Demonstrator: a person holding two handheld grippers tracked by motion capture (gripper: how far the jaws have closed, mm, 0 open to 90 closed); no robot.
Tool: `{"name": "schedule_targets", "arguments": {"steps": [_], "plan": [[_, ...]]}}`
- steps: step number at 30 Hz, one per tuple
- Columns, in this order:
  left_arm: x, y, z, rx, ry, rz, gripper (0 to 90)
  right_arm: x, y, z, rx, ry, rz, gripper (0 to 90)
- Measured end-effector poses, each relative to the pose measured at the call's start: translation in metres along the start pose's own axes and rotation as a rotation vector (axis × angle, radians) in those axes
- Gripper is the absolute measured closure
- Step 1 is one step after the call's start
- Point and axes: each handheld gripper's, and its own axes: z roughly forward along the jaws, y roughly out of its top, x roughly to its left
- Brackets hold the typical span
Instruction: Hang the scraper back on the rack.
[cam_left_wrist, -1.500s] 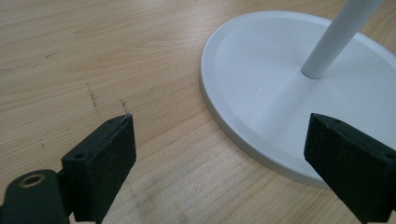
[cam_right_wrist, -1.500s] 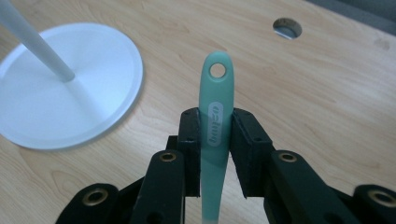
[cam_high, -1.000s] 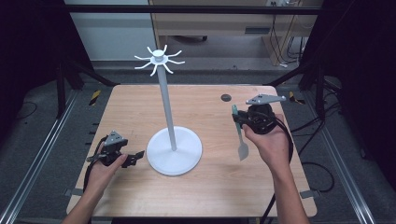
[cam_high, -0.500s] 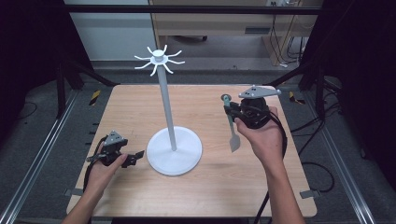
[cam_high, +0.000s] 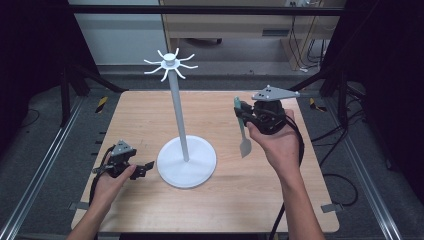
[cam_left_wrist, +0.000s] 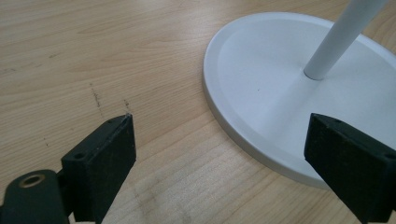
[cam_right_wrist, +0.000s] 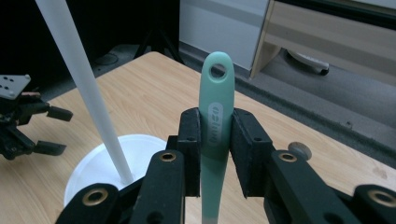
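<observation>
Our right tool (cam_high: 240, 111), clamped on the green spatula (cam_high: 243, 137), has lifted it toward the rack's hooks (cam_high: 170, 64), left tool (cam_high: 142, 169) wide open near the bench's front-left corner.

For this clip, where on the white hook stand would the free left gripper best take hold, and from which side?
Probably the thin upright pole, low down near the round base, approached level from the left gripper's own side. The pole is narrow enough to fit between the open jaws, whereas the base is flat and wide. The hooks on top are best left free, since the right gripper holds a green spatula with a hanging hole.
</observation>
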Motion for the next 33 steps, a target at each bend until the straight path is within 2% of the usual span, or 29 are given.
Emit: {"name": "schedule_targets", "arguments": {"steps": [10,16,33], "plan": [[0.001,0.0,-0.001,-0.01,0.005,-0.006,8.7,0.011,0.017,-0.001,-0.038,0.019,-0.019,74.3],[0.001,0.0,-0.001,-0.015,0.007,-0.007,8.7,0.016,0.026,-0.004,-0.071,0.029,-0.013,74.3],[0.001,0.0,-0.001,-0.013,0.007,-0.005,8.4,0.024,0.047,-0.012,-0.128,0.047,-0.019,74.2]]}}
